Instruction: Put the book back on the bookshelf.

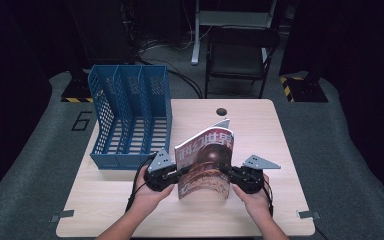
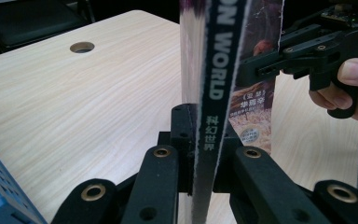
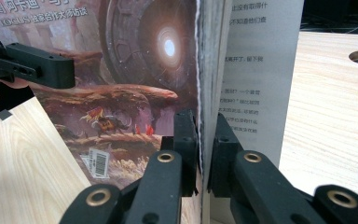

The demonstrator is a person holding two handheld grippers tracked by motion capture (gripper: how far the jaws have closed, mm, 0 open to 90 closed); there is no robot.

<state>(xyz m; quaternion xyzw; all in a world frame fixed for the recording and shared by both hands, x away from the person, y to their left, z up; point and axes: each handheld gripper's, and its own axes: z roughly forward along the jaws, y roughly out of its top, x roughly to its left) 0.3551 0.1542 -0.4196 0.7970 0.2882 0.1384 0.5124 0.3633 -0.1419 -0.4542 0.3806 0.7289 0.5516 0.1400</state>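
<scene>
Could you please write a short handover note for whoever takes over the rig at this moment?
Left gripper: shut on the magazine's spine edge.
Right gripper: shut on its opposite page edge.
Magazine: held upright and bowed between both, above the table, front centre.
Blue file rack: rear left, all three slots look empty.
Done: magazine picked up.
Left, probably: carry it to the rack and slot it in.
</scene>
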